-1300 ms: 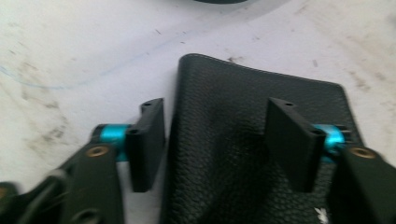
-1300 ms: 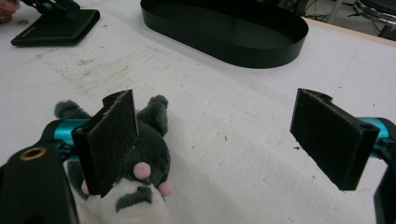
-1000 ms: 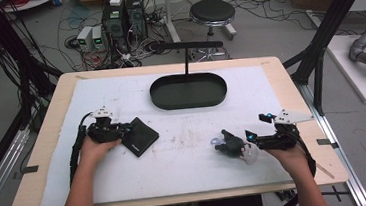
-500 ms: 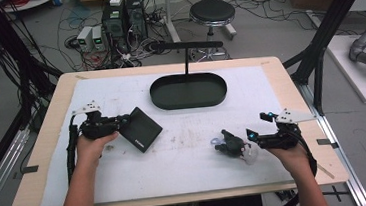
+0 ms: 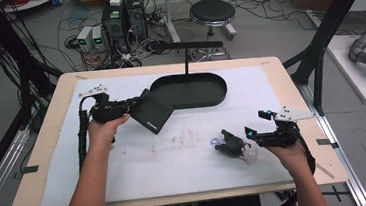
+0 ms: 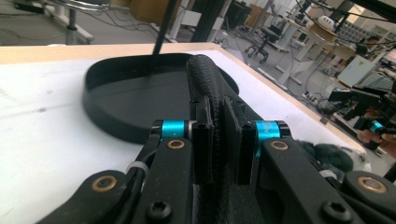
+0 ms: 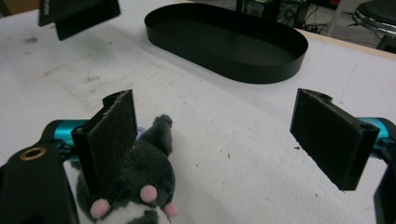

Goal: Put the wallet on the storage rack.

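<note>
My left gripper (image 5: pixel 132 104) is shut on the edge of a flat black pouch (image 5: pixel 152 112) and holds it tilted in the air, just left of a black oval tray (image 5: pixel 209 94). In the left gripper view the pouch (image 6: pixel 205 79) stands on edge between the pads (image 6: pixel 201 140), with the tray's wall (image 6: pixel 109 116) beyond it. At the right, my right gripper (image 5: pixel 251 128) is open and low over the mat. A small grey plush toy (image 5: pixel 231 146) with pink spots lies by its one jaw, and in the right gripper view the toy (image 7: pixel 135 186) sits beside the left pad (image 7: pixel 114 135).
A thin black post with a crossbar (image 5: pixel 186 57) rises from the tray's far side. A white mat (image 5: pixel 176 159) covers the wooden table. Cables, computers and a stool (image 5: pixel 208 13) stand on the floor behind.
The left gripper has lifted the pouch off the mat and carried it up and toward the tray. The right gripper and the toy have not moved.
</note>
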`<state>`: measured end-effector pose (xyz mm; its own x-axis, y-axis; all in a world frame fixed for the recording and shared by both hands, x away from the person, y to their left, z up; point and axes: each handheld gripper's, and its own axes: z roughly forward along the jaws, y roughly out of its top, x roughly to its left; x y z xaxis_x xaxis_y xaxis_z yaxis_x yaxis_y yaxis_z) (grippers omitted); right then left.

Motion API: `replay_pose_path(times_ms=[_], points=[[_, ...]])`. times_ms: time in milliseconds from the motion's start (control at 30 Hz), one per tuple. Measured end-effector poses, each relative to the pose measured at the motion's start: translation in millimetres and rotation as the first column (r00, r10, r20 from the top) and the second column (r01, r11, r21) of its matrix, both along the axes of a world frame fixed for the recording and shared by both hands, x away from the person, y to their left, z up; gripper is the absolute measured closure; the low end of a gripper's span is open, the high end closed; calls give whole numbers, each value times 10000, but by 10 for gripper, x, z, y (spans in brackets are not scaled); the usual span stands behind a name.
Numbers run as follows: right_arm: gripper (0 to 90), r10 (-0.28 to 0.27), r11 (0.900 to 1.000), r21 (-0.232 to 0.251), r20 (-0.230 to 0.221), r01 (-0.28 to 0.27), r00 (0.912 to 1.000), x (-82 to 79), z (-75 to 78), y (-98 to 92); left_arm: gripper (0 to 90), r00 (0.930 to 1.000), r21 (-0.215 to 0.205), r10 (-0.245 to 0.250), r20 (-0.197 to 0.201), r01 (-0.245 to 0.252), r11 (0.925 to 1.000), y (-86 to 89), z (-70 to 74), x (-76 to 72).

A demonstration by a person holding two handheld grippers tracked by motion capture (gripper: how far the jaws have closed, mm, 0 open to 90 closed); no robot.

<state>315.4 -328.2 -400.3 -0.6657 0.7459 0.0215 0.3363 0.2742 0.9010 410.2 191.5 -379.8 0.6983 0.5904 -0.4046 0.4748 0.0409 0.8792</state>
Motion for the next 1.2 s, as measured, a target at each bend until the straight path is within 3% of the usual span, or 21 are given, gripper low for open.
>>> replay_pose_path(times_ms=[167,200,300,367,667,733,867,967,1133,1200], points=[[151,68,10000,55,103,-69,9999,-1,26,19,818,9998,-517,35,-204,-45,9987,-209,-14,203],[151,78,10000,44,70,-79,9999,3,16,24,818,9996,-441,130,-255,-141,9989,-293,-9,296],[151,55,10000,74,-62,-55,10000,4,3,16,818,9992,-353,251,-308,-262,9990,-372,-4,388],[151,19,10000,64,-6,-19,10000,15,-4,0,818,9986,-473,374,-378,-391,9981,-477,-15,530],[151,-97,9999,-99,6,97,10000,4,5,-21,818,9956,-966,703,-625,-762,9924,-632,-135,850],[151,-89,9999,-91,48,89,9999,-1,13,-21,818,9936,-697,949,-607,-991,9926,-665,-152,940],[151,-93,9997,-218,72,94,9999,4,-2,-18,818,9922,-798,1097,-596,-1142,9902,-704,-168,1023],[151,-104,9995,-285,31,105,9999,7,-14,-15,818,9917,-533,1160,-553,-1189,9915,-758,-181,1095],[151,-138,9994,-321,-44,136,9999,5,-29,-11,817,9889,-268,1284,-752,-1307,9911,-811,-295,1186],[151,-187,9992,-342,-31,186,9998,0,-25,-16,804,9849,38,1496,-876,-1498,9887,-804,-349,1209]])
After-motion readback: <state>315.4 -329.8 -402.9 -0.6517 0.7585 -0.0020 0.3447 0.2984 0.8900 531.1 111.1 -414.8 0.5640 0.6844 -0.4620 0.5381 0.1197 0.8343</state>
